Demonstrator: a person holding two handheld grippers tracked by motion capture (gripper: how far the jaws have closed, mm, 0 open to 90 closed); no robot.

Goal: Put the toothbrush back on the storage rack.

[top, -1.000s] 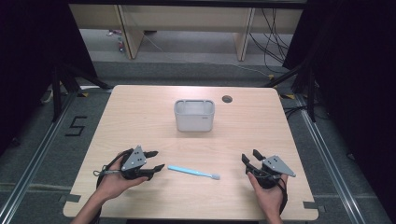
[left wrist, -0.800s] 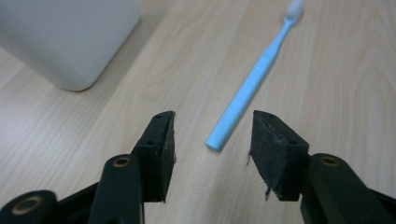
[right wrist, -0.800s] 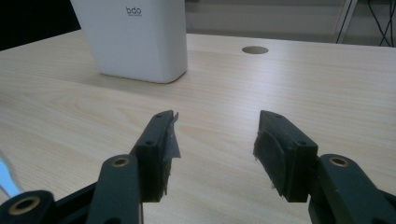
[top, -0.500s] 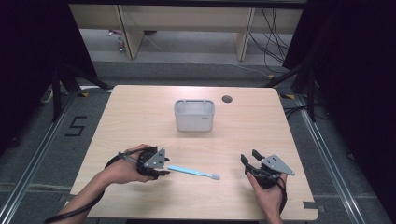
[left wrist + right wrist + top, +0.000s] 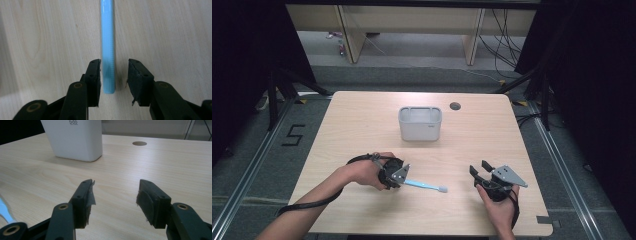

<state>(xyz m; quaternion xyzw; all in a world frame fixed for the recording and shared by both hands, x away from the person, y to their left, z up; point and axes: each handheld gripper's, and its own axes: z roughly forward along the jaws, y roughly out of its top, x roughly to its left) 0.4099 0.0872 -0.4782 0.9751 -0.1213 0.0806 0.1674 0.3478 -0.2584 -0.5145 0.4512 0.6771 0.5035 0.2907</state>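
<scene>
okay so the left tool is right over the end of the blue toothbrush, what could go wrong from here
The left tool straddles only the very end of the toothbrush handle, so once lifted it may pivot or slip out. The handle sits nearer one jaw, so closing could nudge it sideways first. It also lies flat on the table, so the jaws might scrape the wood rather than get under it.

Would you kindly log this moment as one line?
left gripper: open, jaws astride light-blue plastic toothbrush handle | right gripper: open, idle | white plastic bin: untouched

Wooden table [image 5: 362, 125] bearing white bin [image 5: 420, 123], blue toothbrush [image 5: 424, 185]
</scene>
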